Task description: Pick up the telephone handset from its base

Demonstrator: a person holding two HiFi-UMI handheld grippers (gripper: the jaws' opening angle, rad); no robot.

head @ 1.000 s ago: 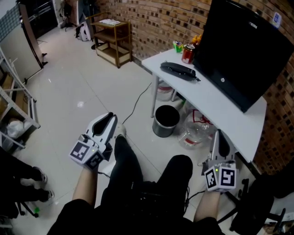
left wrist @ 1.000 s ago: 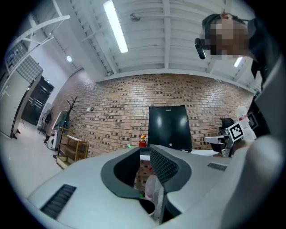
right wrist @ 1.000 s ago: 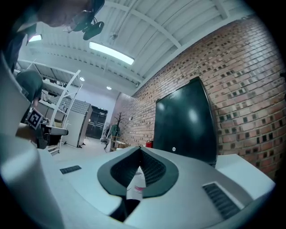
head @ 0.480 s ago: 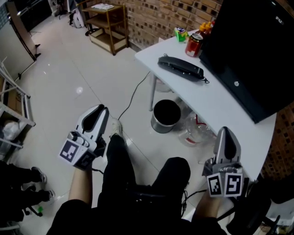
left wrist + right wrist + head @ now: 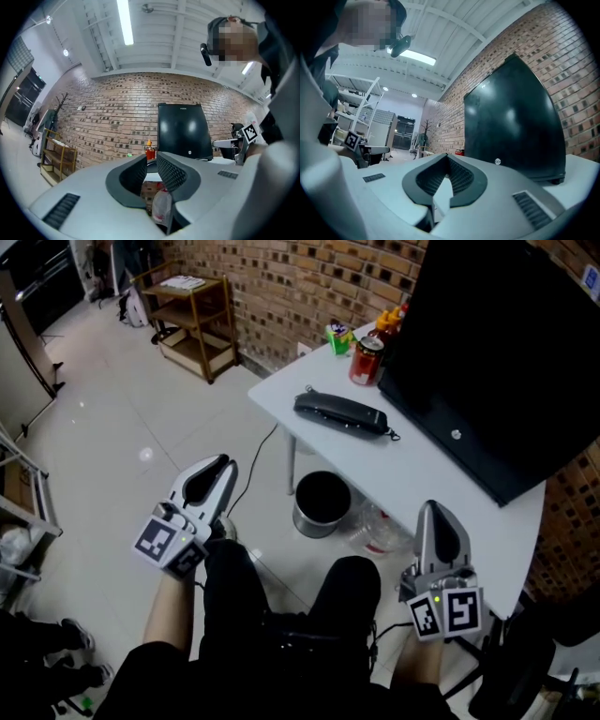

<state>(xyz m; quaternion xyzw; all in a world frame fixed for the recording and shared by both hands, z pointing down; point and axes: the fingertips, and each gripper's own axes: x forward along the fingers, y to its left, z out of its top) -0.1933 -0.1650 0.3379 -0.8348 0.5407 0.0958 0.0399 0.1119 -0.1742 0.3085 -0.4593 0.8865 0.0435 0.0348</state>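
Observation:
The black telephone handset [image 5: 339, 413] lies on its base near the left end of the white table [image 5: 422, 479] in the head view. My left gripper [image 5: 219, 465] hangs over the floor, left of and below the table's corner, well short of the phone; its jaws are shut and empty. My right gripper [image 5: 437, 510] hovers at the table's near edge, to the right of the phone, also shut with nothing in it. In the left gripper view the shut jaws [image 5: 151, 161] point at the table. In the right gripper view the jaw tips [image 5: 446, 159] meet.
A big black monitor [image 5: 497, 352] fills the table's back right. A red can [image 5: 366, 360] and small bottles stand behind the phone. A black bin [image 5: 321, 501] and a plastic bag [image 5: 375, 526] sit under the table. A wooden shelf [image 5: 192, 320] stands by the brick wall.
Both grippers have moved forward toward the table, still shut. The phone and table now sit nearer and further left in the head view.

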